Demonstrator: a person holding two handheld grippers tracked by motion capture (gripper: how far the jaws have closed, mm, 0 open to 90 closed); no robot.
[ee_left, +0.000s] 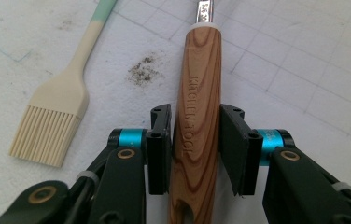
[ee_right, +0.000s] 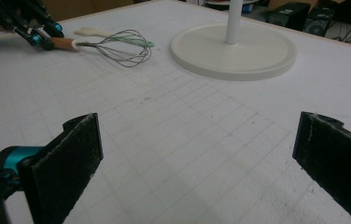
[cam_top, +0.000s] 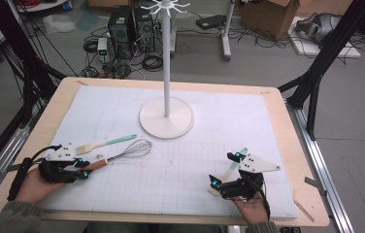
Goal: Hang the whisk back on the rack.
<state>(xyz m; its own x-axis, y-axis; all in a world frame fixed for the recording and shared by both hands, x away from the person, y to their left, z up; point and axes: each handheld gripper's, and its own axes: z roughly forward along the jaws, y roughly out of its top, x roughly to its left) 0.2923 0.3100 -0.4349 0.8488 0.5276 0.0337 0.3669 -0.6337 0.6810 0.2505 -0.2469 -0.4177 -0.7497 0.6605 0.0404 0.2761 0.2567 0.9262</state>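
A whisk lies on the white mat, its wire head [cam_top: 138,147] pointing right and its wooden handle [ee_left: 197,107] pointing toward me. My left gripper [cam_top: 82,171] is shut on that handle, with a black pad against each side of the wood; the same grip on the whisk [ee_right: 117,46] appears far off in the right gripper view. A cream pastry brush [ee_left: 52,126] with a mint handle lies just left of the whisk. My right gripper [ee_right: 197,158] stands wide open low over the mat with nothing between its jaws. In the high view the right gripper [cam_top: 222,169] hovers above a teal-handled spatula [cam_top: 242,153].
A white stand [cam_top: 166,73] with a round base [cam_top: 166,127] rises at the mat's middle back, pegs at its top. The gridded mat [cam_top: 185,174] covers a wooden table. Beyond the table's far edge are computer cases, cables and boxes on the floor.
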